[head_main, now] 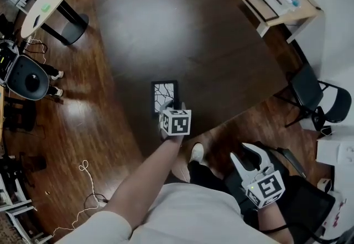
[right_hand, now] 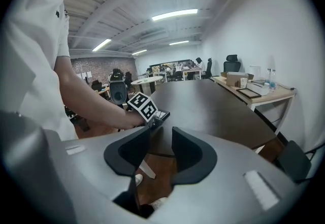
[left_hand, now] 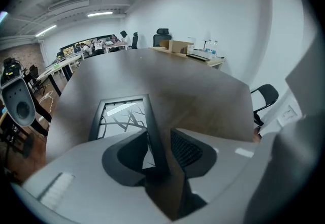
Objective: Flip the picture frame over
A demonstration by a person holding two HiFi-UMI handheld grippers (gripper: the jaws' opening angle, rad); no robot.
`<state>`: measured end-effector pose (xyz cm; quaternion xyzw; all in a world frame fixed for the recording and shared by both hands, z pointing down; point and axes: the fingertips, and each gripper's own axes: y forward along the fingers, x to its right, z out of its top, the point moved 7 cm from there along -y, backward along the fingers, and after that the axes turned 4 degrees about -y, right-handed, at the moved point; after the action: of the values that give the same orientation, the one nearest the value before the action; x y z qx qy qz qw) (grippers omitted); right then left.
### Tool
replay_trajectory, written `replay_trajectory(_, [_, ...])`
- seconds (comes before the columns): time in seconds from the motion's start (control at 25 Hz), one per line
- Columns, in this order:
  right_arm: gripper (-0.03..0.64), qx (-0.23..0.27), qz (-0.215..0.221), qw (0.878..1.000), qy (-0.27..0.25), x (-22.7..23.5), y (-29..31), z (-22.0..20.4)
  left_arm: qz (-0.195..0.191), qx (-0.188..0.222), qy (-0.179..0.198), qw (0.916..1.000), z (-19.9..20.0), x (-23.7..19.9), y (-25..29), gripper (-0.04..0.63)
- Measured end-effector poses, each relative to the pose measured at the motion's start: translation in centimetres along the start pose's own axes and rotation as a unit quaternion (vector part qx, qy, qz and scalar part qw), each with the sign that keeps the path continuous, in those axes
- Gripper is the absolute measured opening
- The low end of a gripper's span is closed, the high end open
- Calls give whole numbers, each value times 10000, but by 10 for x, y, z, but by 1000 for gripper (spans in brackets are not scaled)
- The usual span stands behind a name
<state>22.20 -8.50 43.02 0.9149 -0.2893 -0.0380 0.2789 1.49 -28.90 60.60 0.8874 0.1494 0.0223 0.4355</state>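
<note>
A black picture frame (head_main: 164, 93) lies flat, picture side up, near the front edge of the dark table (head_main: 210, 43); its white picture shows bare branches. My left gripper (head_main: 165, 108) reaches down to the frame's near end. In the left gripper view the frame (left_hand: 122, 116) has its right rail running between the jaws of the left gripper (left_hand: 159, 134), which stand wide; a sliver of table shows beside the rail. My right gripper (head_main: 249, 159) hangs off the table by the person's lap, open and empty. The right gripper view looks past its own jaws (right_hand: 160, 139) to the left gripper's marker cube (right_hand: 143, 106).
A light wooden desk (head_main: 265, 13) with a box, bottles and another dark frame stands at the back right. A black chair (head_main: 318, 96) is at the table's right. A round white table (head_main: 47, 2) and a wheeled device (head_main: 25, 77) stand to the left. A cable (head_main: 88, 182) lies on the floor.
</note>
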Motion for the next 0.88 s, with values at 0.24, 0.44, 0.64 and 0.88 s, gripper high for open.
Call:
replay_trajectory(0.24, [138, -55, 151, 9999, -5, 5, 8, 5, 362, -39, -44, 9993, -4, 0, 0, 84])
replay_trajectory(0.44, [137, -48, 235, 9997, -2, 8, 10, 5, 621, -163, -14, 9979, -4, 4, 1, 86])
replay_trajectory(0.64, [135, -30, 254, 9997, -45, 12, 9, 7, 753, -99, 12, 9971, -6, 4, -1, 73])
replay_trajectory(0.88, [135, -54, 274, 9996, -75, 18, 10, 7, 273, -90, -327, 9991, -5, -1, -5, 61])
